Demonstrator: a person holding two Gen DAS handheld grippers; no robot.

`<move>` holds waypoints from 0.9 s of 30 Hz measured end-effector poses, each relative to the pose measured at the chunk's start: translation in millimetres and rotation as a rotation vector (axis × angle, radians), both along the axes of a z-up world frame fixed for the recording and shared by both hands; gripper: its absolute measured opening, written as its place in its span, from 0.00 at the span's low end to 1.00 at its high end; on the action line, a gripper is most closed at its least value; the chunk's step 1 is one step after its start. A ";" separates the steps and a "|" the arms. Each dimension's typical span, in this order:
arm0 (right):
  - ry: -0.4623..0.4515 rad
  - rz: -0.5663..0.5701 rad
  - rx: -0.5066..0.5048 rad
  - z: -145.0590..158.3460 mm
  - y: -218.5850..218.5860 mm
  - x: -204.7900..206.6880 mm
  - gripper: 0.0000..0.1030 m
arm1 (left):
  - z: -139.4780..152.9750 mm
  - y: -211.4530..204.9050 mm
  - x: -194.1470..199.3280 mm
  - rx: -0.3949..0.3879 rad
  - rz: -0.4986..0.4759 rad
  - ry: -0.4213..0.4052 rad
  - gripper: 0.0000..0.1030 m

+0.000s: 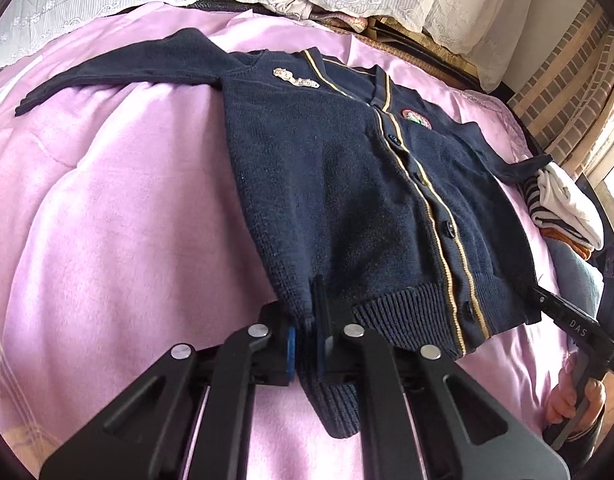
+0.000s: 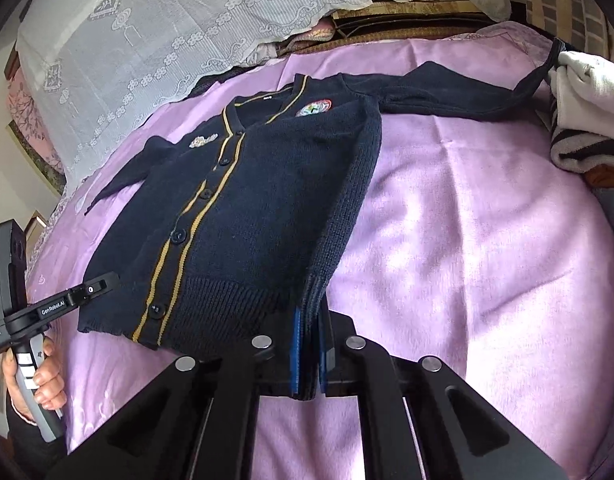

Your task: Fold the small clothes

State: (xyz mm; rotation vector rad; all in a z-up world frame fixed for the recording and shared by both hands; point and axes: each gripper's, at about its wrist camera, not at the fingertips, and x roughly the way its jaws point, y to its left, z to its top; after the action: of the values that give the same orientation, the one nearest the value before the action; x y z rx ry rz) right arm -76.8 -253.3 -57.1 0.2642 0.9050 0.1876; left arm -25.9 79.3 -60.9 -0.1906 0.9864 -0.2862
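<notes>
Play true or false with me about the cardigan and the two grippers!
1. The cardigan is buttoned shut. True.
2. The left gripper is open and empty. False: it is shut on the cardigan's hem.
3. The right gripper grips the hem too. True.
4. The cardigan lies on a green blanket. False: the blanket is pink-purple.
5. Both sleeves are folded in. False: they lie spread out to the sides.
6. Folded clothes sit by one sleeve's end. True.

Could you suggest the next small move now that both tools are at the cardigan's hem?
Probably lift both corners together and carry the hem toward the collar: the left tool and right tool are each shut on a bottom corner of the cardigan, which lies flat, buttoned.
</notes>
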 end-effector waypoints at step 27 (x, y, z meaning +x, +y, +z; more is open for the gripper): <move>0.004 0.031 0.038 15.8 -29.0 74.8 0.32 | 15.0 -27.1 71.1 0.146 -0.010 -0.040 0.46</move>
State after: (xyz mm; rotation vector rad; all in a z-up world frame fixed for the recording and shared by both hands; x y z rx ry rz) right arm -2.1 -282.2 -41.3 0.2858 0.9110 0.2326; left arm 45.3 52.2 -45.8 -0.0468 0.9643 -0.2256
